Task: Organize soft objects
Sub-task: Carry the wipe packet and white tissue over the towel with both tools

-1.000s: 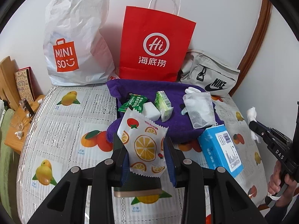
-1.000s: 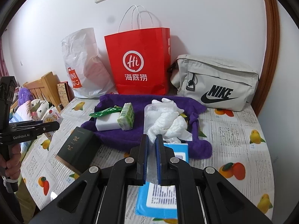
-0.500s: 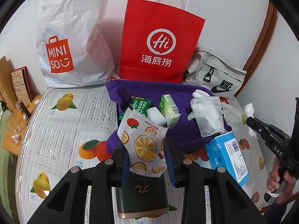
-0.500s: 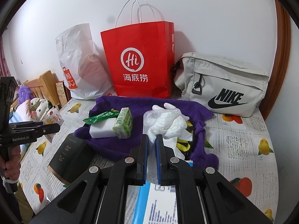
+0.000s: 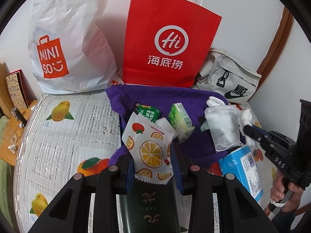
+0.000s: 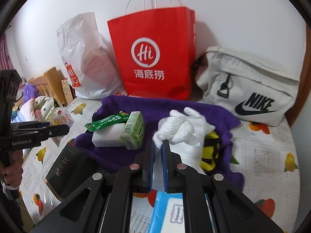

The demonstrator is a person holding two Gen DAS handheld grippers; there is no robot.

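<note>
A fruit-print cloth [image 5: 64,128] covers the surface, which stands against a white wall [image 6: 243,9]. At the far left edge sit a wooden frame [image 6: 52,81] and plush toys [image 6: 41,104]. Along the back edge stand a white Miniso bag [image 5: 66,44], a red paper bag [image 5: 167,44] and a grey Nike bag [image 6: 250,89], left to right. A brown door frame [image 5: 276,38] runs up the right side.

A purple towel [image 5: 159,97] lies at mid-surface, just before the red bag. On it rest a green sachet [image 5: 148,112], a white block [image 6: 108,137] and a green pack [image 5: 179,120].

The left gripper [image 5: 150,163] is closed on an orange-print packet [image 5: 149,149], held above a dark box [image 5: 149,203] near the front edge. The right gripper [image 6: 158,149] is nearly closed, pinching a white glove pouch [image 6: 184,130] over the towel's right part. A yellow-black item [image 6: 210,149] lies just beside the pouch. A blue box [image 5: 245,169] sits at the front right.
</note>
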